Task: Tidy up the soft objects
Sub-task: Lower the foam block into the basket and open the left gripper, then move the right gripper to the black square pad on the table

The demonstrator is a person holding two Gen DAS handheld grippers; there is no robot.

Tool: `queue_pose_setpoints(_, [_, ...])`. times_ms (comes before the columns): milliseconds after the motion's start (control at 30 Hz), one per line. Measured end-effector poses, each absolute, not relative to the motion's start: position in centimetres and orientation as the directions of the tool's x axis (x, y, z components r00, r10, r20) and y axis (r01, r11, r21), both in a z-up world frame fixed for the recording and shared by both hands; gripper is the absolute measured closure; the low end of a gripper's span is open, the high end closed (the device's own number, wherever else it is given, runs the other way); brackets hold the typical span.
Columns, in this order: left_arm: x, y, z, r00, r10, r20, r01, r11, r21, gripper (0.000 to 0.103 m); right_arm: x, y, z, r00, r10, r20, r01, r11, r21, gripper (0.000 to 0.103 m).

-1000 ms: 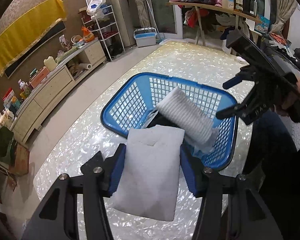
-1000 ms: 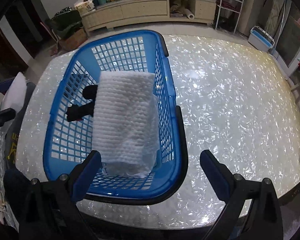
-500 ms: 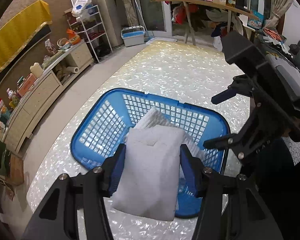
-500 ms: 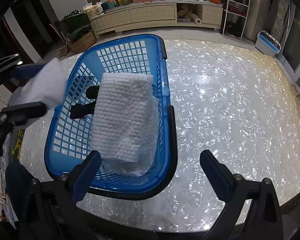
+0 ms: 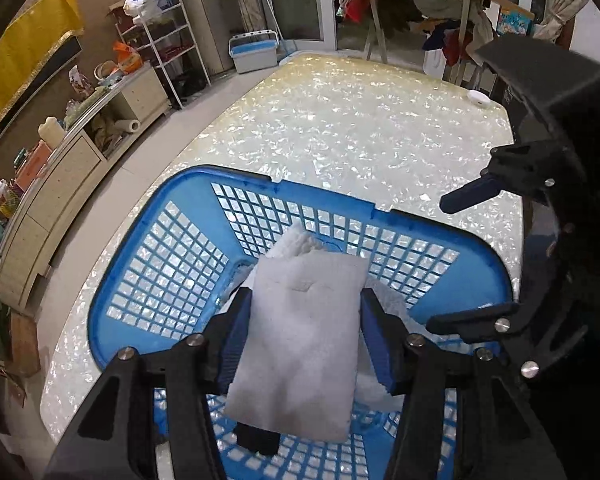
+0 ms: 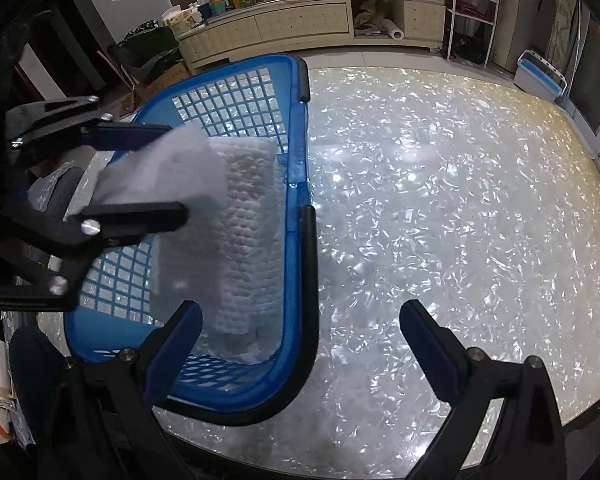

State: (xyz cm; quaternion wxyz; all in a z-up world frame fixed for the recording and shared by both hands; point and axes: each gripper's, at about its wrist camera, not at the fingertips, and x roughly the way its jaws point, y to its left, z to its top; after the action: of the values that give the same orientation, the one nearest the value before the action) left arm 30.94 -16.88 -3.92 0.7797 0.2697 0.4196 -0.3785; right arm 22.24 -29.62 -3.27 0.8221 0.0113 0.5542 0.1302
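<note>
My left hand-held gripper [image 5: 304, 328] is pinching a flat white pad [image 5: 300, 344], both blue fingers [image 5: 234, 332] pressed against its side edges. I hold it over the open top of the blue laundry basket [image 5: 172, 232]; the pad's far end points away from me, its near end hangs below the fingers. From the right wrist view the same left hand-held gripper [image 6: 172, 172] comes in from the left with the pad [image 6: 160, 172] above the basket [image 6: 296, 264], blurred.

Under the pad, inside the basket, lies a white waffle-textured towel [image 6: 248, 240], folded, running lengthways along the basket wall nearer my right gripper. In the left view only bits of the towel [image 5: 296, 240] show past the pad's far end and right side. A dark item [image 5: 258, 440] sits on the basket floor below the pad's near end; can't tell what it is.

My right hand-held gripper [image 6: 300, 344] is spread wide, nothing between its fingers, its left finger over the basket's near corner, its right finger over the bare bench [image 6: 440, 208]. In the left view it [image 5: 456, 260] sits to the right of my left gripper, beside the basket's right rim.

The basket rests on the shiny pearl-pattern bench [image 5: 360, 128].
</note>
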Motion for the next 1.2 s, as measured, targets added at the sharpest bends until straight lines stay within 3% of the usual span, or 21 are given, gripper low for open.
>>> queue_pose_setpoints(533, [32.3,-17.2,-5.8,0.335,-0.320,-0.886,0.816,0.568,0.103,0.050,22.8,-29.2,-3.8,0.332,0.241,-0.912,-0.199,0.963,0.182,0.004])
queue_pose_setpoints(600, [32.1,-17.5,-5.6,0.331,-0.320,-0.888,0.819,0.564,0.103,0.045,22.8,-29.2,-3.7,0.335,0.242,-0.911,-0.199,0.963,0.183,0.004])
queue_pose_setpoints(733, [31.3,-17.4,-4.9,0.326,-0.329,-0.886,0.830,0.549,0.102,0.022,22.1,-29.5,-3.2,0.343,0.249,-0.906,-0.204,0.961,0.187,0.004])
queue_pose_setpoints(967, [29.1,-16.5,-2.1,0.431,-0.302,-0.850,0.799,0.565,0.205,0.015,20.6,-29.1,-1.4,0.365,0.254,-0.896,-0.211,0.960,0.186,0.004])
queue_pose_setpoints(1033, [28.5,-15.7,-1.2,0.480,-0.278,-0.832,0.768,0.592,0.245,0.006,20.1,-29.0,-0.7,0.377,0.254,-0.891,-0.215,0.959,0.183,0.004])
queue_pose_setpoints(1100, [28.1,-14.9,-0.3,0.489,-0.283,-0.825,0.752,0.616,0.235,0.000,19.6,-28.7,0.0,0.387,0.256,-0.886,-0.219,0.959,0.181,0.004])
queue_pose_setpoints(1200, [26.8,-13.5,1.1,0.510,-0.291,-0.810,0.728,0.648,0.225,0.000,18.9,-28.3,0.9,0.399,0.256,-0.881,-0.227,0.958,0.175,0.004])
